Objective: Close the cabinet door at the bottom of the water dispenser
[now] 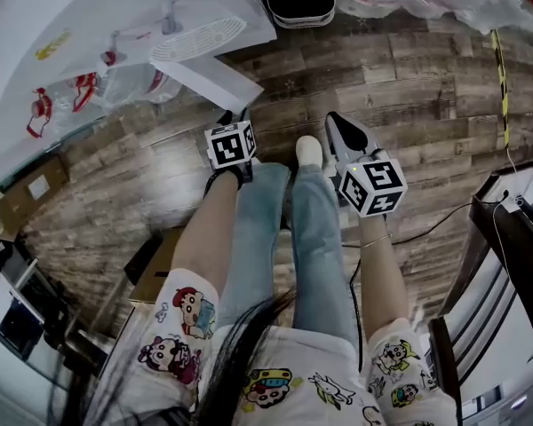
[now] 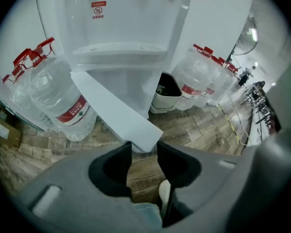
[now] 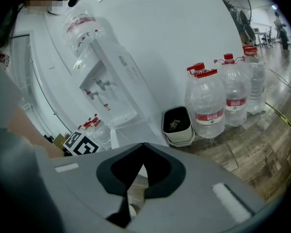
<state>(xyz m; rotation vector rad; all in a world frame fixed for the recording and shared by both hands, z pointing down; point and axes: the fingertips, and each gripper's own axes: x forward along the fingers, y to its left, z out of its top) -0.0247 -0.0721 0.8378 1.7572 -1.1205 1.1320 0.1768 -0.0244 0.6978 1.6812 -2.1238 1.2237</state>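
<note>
Down at the foot of the white water dispenser [image 1: 115,16], the cabinet door [image 1: 218,82] is standing open, swinging out over the wooden floor [image 1: 409,87] with its free edge pointing toward the person. The left gripper [image 1: 229,122] is hovering right at that free edge and pointing steeply downward. In the left gripper view its jaws are standing moderately apart, with bare floor showing through the gap. The door's outer corner [image 2: 136,130] is sitting just past the tips, in line with that gap. The pads are not pressing on the panel, and whether a tip is brushing the edge cannot be told. The right gripper [image 1: 338,127] is hanging off to the right of the door, clearly apart from it and just beside the person's pale shoe [image 1: 309,151]. Its jaws are meeting at the tips, closed with nothing between them. From the right gripper view the dispenser's taps and drip tray are showing at the left, and the marker cube of the other gripper is peeking in low beside them. Clear water bottles [image 2: 58,96] with red handles are standing on both sides of the dispenser. A small dark-lined bin [image 2: 165,93] is sitting on the floor just to the right of the open cabinet.
</note>
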